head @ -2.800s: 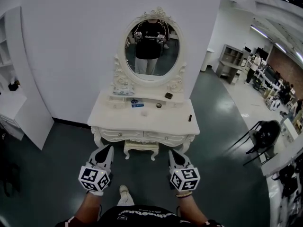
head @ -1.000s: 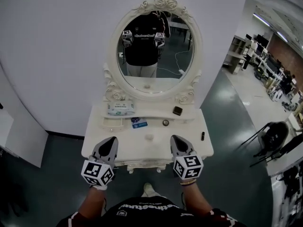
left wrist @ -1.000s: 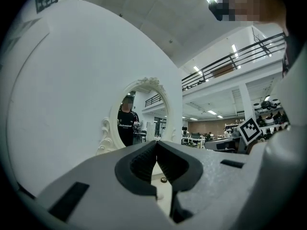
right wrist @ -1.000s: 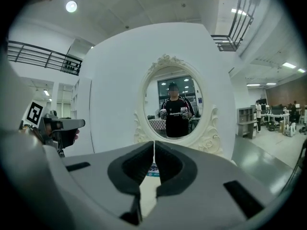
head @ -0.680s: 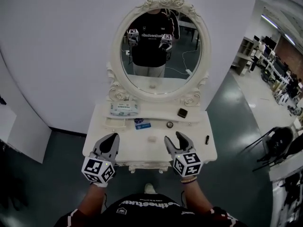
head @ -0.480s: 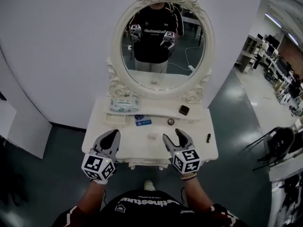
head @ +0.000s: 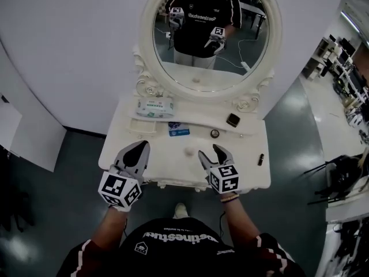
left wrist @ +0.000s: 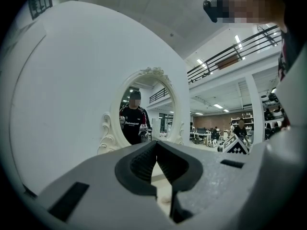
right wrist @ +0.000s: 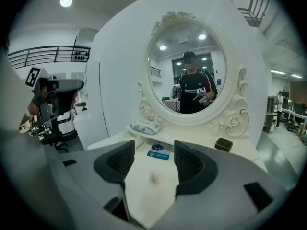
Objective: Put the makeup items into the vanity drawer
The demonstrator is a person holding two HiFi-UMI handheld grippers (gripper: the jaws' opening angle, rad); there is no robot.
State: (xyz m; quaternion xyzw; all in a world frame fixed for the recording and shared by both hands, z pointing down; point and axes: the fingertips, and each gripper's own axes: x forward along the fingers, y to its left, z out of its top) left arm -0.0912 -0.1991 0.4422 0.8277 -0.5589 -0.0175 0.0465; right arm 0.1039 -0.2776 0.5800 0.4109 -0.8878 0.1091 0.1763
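The white vanity (head: pixel 236 166) stands against the wall under its oval mirror (head: pixel 213 68). On its top lie a blue packet (head: pixel 179 130), a small white puff (head: pixel 189 152), a round tin (head: pixel 214 134), a black compact (head: pixel 233 120) and a black lipstick (head: pixel 260 159). My left gripper (head: pixel 140 146) hovers shut over the front left of the top. My right gripper (head: pixel 212 153) is open and empty, just right of the puff (right wrist: pixel 156 177), which shows between its jaws with the packet (right wrist: pixel 159 151) beyond. The tabletop hides the drawer fronts.
A pack of wipes (head: pixel 155 105) lies on the raised back shelf, left of centre. A white cabinet (head: pixel 23 131) stands to the left. Dark floor surrounds the vanity, with chairs and desks (head: pixel 340 172) far right. My own foot (head: pixel 180 210) is below the table's front edge.
I have stepped up to the vanity, and both grippers now reach over its front edge. The right gripper's jaws went from shut to wide open. The left gripper stays shut.
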